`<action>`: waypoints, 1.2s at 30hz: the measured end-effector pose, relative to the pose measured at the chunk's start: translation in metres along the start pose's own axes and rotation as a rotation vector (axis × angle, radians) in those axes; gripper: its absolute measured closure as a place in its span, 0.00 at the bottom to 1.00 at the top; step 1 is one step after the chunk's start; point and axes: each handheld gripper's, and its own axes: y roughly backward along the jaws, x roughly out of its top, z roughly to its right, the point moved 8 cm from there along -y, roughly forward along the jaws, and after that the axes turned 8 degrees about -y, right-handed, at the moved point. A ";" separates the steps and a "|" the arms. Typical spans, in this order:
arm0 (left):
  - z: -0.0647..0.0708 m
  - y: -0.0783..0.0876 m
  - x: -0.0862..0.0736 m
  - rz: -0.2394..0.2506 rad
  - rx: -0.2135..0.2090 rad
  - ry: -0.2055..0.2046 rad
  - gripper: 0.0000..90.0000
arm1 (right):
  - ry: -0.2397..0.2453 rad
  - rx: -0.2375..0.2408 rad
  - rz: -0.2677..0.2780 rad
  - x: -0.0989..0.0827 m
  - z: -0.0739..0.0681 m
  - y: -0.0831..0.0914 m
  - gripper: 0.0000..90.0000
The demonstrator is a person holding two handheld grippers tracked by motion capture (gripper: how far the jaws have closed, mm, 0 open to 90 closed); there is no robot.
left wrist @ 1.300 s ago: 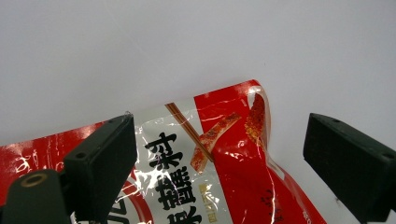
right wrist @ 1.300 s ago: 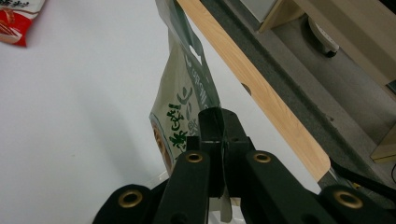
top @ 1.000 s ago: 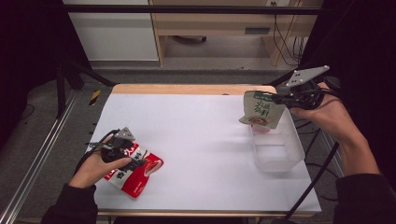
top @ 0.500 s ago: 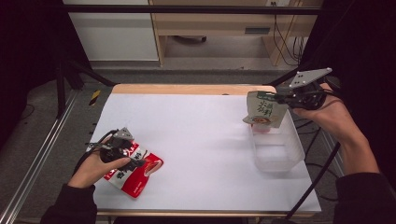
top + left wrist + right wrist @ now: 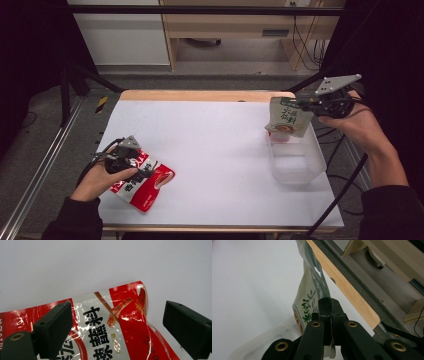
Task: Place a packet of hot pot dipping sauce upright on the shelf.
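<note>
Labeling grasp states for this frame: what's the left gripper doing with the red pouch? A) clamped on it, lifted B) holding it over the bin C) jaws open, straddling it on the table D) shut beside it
C: the left gripper has its jaws spread apart over the red pouch, which lies flat on the white table.
</note>
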 end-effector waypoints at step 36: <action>-0.001 -0.004 -0.003 -0.015 -0.003 0.007 0.10 | -0.042 0.065 -0.027 -0.035 0.004 -0.017 1.00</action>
